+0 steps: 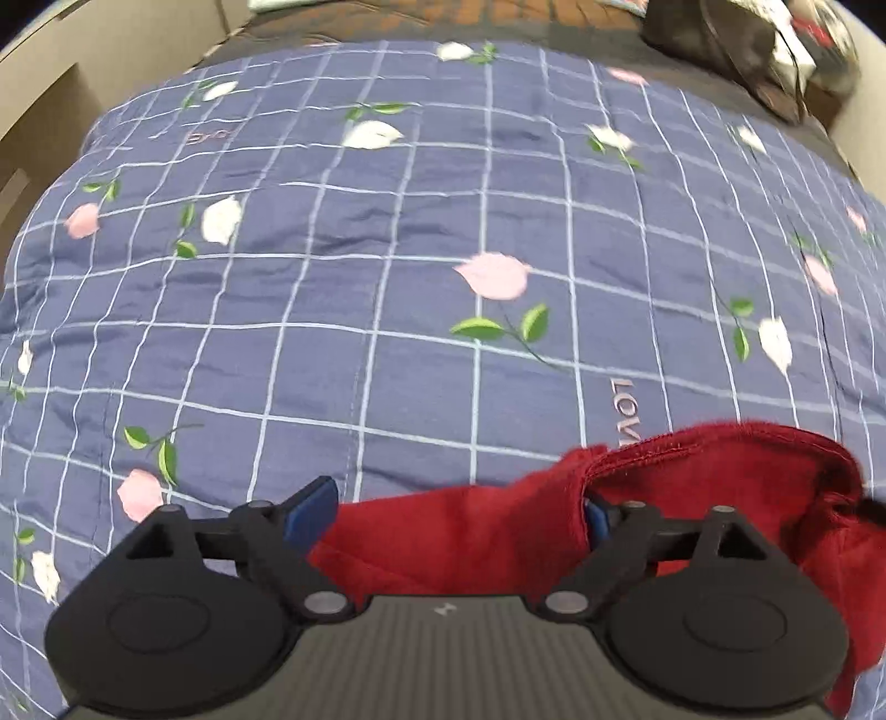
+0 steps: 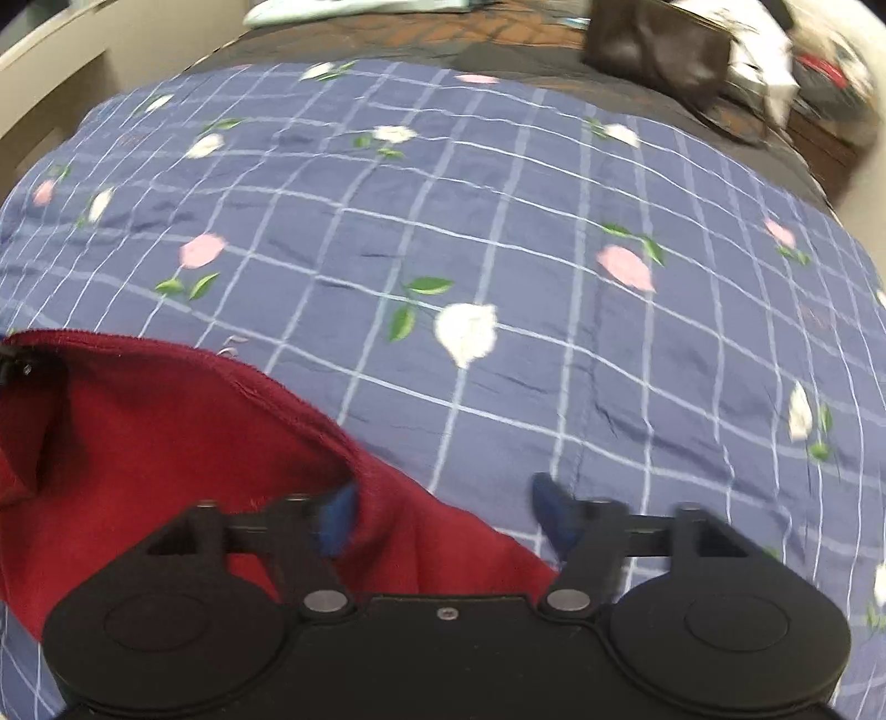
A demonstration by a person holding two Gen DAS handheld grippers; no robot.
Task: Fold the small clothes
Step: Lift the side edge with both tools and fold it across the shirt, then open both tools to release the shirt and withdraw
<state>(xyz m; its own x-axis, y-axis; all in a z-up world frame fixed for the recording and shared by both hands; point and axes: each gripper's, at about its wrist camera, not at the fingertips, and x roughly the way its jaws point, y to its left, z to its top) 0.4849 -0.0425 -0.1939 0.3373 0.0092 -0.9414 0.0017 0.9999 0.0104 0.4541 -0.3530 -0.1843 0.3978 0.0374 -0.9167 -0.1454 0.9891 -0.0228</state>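
Note:
A small dark red fleece garment (image 1: 470, 537) lies on the blue checked quilt, bunched up with its hem curling open toward the right. In the left wrist view my left gripper (image 1: 454, 512) stands open just above it, blue pads wide apart, the red cloth lying loose between them and partly over the right pad. In the right wrist view the same red garment (image 2: 138, 443) fills the lower left. My right gripper (image 2: 443, 515) is open too, its left pad over the cloth's edge, its right pad over bare quilt. Neither pad presses on the cloth.
The blue quilt (image 1: 387, 249) with white grid lines and printed flowers covers the bed. At the far right end sit a dark bag (image 2: 659, 50) and some mixed items. A beige bed frame (image 1: 39, 105) runs along the left.

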